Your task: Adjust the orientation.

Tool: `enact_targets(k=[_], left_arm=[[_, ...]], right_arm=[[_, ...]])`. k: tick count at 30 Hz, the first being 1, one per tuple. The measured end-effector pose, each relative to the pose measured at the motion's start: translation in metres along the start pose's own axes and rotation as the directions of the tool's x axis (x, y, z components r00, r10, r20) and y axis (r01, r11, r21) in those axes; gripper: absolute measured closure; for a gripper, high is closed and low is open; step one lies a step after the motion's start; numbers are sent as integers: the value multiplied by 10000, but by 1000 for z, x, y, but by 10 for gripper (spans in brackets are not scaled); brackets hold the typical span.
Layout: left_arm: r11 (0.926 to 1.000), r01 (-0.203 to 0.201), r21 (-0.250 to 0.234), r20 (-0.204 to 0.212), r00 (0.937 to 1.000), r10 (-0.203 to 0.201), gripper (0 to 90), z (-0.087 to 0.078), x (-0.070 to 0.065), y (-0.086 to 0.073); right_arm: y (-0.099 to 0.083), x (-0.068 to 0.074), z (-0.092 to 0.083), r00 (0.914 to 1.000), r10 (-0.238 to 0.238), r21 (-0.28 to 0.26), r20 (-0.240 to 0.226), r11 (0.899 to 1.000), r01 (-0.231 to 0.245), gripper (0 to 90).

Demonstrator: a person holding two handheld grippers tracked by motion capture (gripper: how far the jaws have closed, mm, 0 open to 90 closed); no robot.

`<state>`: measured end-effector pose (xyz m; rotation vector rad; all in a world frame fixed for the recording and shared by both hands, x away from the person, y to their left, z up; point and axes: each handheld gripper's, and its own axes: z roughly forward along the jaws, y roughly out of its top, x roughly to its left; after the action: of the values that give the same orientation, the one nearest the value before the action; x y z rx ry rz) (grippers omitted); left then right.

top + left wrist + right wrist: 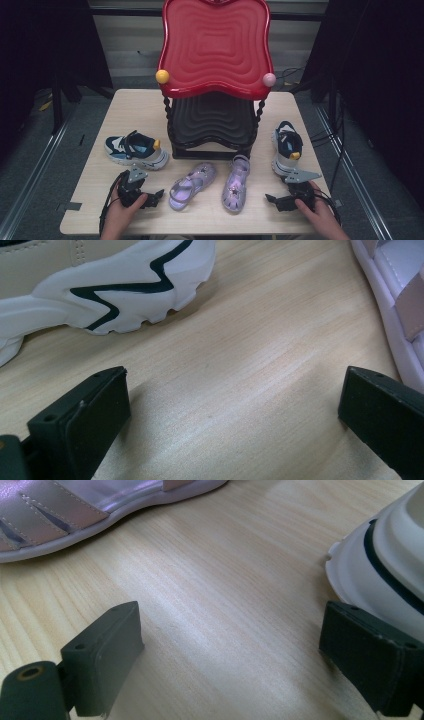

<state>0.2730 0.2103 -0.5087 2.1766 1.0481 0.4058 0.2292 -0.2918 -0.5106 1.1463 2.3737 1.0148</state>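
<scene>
Left tool [156,196] gaping, right tool [270,200] gaping, both empty, purple sandals [235,184] between

Two lilac sandals [214,183] lie side by side between two blue-white sneakers [136,149].

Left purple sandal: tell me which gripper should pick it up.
Left. The left gripper rests open on the table right beside the left purple sandal. The right gripper lies past the other purple sandal, next to the right sneaker.
</scene>
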Motion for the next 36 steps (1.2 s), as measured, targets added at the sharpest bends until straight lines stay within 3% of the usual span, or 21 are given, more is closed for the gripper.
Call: enact_targets(k=[20, 26, 28, 30, 31, 32, 36], left_arm=[[10000, 30, 3, -18, 10000, -30, 0, 0, 0, 0], [9993, 366, -38, -42, 9993, -366, 2, -2, -2, 0], [9991, 393, -146, 14, 9992, -393, 41, -3, -2, 0], [9994, 192, -284, 5, 9998, -192, 150, -5, -1, 0], [9991, 279, -317, 51, 9996, -277, 197, -6, -1, 0], [9990, 310, -329, 220, 9993, -302, 147, -6, -2, 0], [9993, 129, -351, 375, 9992, -116, 154, -8, -4, 3]], right_arm=[[0, 0, 0, 10000, 7, -1, -6, 10000, -7, 94], [0, 0, 0, 10000, 7, 0, -6, 10000, -7, 94], [0, 0, 0, 10000, 0, -2, -5, 10000, 0, 94], [0, 0, 0, 10000, -2, -2, -7, 10000, 2, 94], [0, 0, 0, 10000, 1, 1, -7, 10000, -1, 94], [0, 0, 0, 10000, 0, 0, -6, 10000, 0, 94], [0, 0, 0, 10000, -15, -13, -8, 10000, 15, 95]])
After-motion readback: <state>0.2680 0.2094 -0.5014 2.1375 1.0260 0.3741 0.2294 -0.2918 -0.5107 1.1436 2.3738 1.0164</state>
